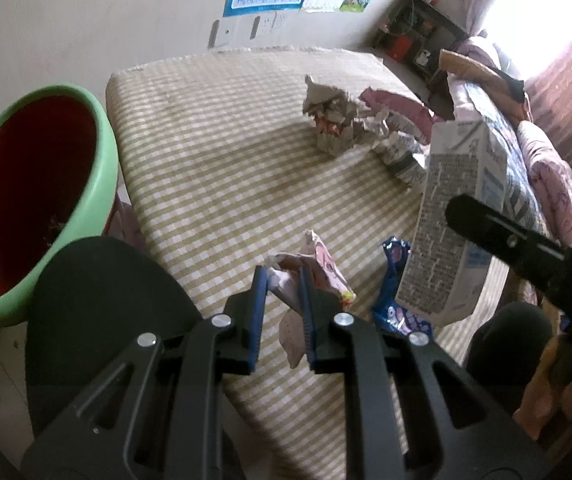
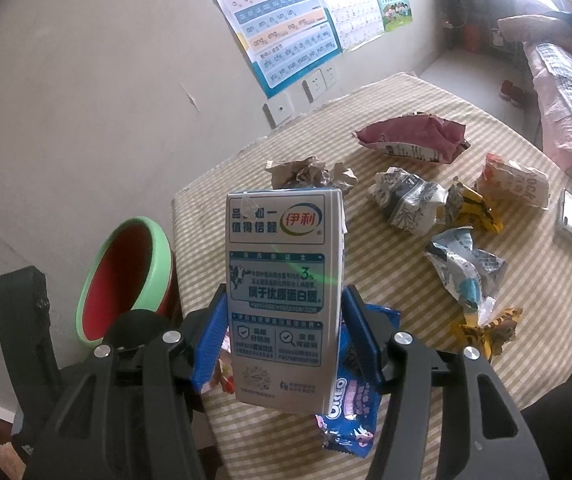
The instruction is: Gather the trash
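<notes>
left gripper (image 1: pixel 281 300) clamps pink wrapper (image 1: pixel 318 276) | right gripper (image 2: pixel 283 320) grips milk carton (image 2: pixel 283 292) — blue Oreo packet (image 2: pixel 350 404) beneath | bin (image 2: pixel 125 280) beside table (image 2: pixel 526 320)

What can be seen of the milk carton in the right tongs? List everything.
The milk carton is a tall rectangular box of coated card, silver-grey with teal panels, Chinese print and a red-and-green oval logo near its top. It stands roughly upright, lifted above the checked tablecloth, clamped low on its two sides by the blue pads of the right tongs. Its top flap looks slightly creased. A blue Oreo wrapper lies on the table behind and below it. The left wrist view shows its side panel dense with small print.
</notes>
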A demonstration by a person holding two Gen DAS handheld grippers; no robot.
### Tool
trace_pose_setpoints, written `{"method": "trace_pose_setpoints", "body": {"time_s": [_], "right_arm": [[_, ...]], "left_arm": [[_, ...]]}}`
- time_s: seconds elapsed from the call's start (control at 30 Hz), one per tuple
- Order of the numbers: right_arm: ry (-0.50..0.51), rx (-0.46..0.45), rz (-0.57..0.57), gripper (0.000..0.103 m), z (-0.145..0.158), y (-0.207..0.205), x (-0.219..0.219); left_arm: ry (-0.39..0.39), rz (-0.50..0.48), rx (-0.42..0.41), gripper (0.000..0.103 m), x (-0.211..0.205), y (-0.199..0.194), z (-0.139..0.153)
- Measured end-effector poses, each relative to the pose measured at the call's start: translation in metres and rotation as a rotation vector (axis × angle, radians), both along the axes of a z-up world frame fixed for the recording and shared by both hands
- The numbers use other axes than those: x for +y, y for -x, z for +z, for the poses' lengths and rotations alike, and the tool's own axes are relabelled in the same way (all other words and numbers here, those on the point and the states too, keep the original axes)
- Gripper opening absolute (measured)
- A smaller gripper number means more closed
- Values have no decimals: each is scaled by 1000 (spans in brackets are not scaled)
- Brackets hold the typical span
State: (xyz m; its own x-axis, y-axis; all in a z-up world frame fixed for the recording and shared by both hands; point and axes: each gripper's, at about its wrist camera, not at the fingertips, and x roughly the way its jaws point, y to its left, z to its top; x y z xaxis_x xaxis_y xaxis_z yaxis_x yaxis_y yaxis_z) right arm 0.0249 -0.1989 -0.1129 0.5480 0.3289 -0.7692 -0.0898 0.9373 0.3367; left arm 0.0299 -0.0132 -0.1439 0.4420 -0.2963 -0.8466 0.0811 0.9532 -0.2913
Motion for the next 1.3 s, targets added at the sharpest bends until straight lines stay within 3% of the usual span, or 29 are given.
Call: {"method": "trace_pose_setpoints", "body": {"time_s": [0.47, 0.9, 1.3], "right_arm": [[1, 1, 79, 55, 3, 3, 30], [19, -1, 168, 55, 5, 5, 64], [14, -18, 197, 55, 15, -1, 79]], "left_arm": [[50, 153, -85, 16, 52, -2, 36], [71, 242, -85, 17, 86, -1, 35], [69, 369, -180, 13, 133, 2, 60]]}}
